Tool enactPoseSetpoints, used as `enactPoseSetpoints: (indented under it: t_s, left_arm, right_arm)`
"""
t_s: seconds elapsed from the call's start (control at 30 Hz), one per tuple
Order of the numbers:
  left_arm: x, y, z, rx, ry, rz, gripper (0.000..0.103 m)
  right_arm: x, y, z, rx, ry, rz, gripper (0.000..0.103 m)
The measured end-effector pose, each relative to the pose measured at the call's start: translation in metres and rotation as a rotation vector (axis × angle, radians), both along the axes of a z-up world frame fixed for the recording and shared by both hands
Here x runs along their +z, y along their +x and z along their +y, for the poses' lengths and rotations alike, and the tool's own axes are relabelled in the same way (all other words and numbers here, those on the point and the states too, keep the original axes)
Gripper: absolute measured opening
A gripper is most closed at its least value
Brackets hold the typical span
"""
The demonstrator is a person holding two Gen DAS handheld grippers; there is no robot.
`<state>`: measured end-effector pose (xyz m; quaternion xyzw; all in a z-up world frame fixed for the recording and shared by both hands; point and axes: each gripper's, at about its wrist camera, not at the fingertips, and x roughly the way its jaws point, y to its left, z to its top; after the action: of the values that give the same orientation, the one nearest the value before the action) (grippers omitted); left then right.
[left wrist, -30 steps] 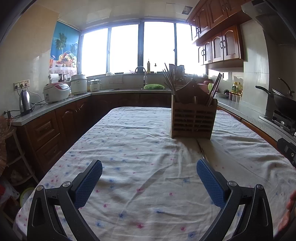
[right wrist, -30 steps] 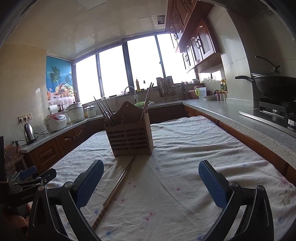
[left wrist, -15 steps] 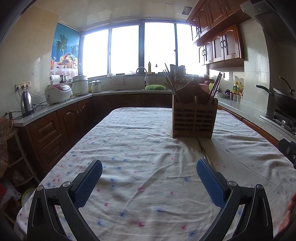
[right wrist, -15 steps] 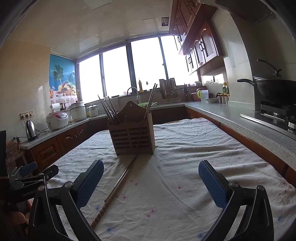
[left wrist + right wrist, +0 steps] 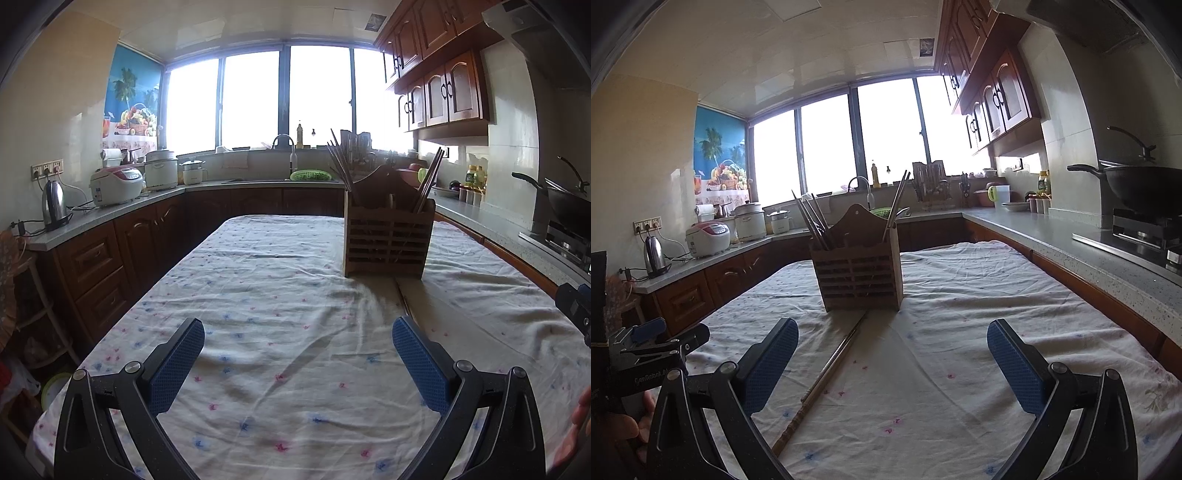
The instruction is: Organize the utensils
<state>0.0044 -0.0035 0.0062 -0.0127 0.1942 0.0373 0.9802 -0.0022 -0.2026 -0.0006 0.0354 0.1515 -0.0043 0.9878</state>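
A wooden slatted utensil holder (image 5: 386, 240) (image 5: 858, 275) stands on the cloth-covered table (image 5: 258, 295) with several chopsticks upright in it. A pair of long chopsticks (image 5: 827, 373) lies on the cloth in front of the holder; in the left wrist view only a short bit (image 5: 404, 304) shows beside the right finger. My left gripper (image 5: 298, 365) is open and empty, low over the near table. My right gripper (image 5: 892, 365) is open and empty, with the lying chopsticks between its fingers, nearer the left one.
Counters run along the left, back and right walls, with a kettle (image 5: 53, 203), rice cookers (image 5: 116, 184) and a sink (image 5: 284, 177). A wok (image 5: 1145, 186) sits on the stove at right. The left gripper shows at the right wrist view's left edge (image 5: 653, 350).
Both grippers have shifted slightly, and the holder looks a little nearer in the right wrist view. Both stay open and empty.
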Motion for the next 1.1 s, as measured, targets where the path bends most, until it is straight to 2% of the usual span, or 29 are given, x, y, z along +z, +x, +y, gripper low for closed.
enactPoseSetpoints:
  t_s: [0.6, 1.1]
  left_arm:
    - [-0.003, -0.011, -0.005, 0.007, 0.036, -0.079, 0.102]
    - [-0.004, -0.011, -0.009, -0.005, 0.054, -0.072, 0.102]
  right_arm:
    - [0.0, -0.005, 0.004, -0.004, -0.045, -0.009, 0.103]
    - [-0.002, -0.006, 0.003, -0.005, -0.056, -0.01, 0.103]
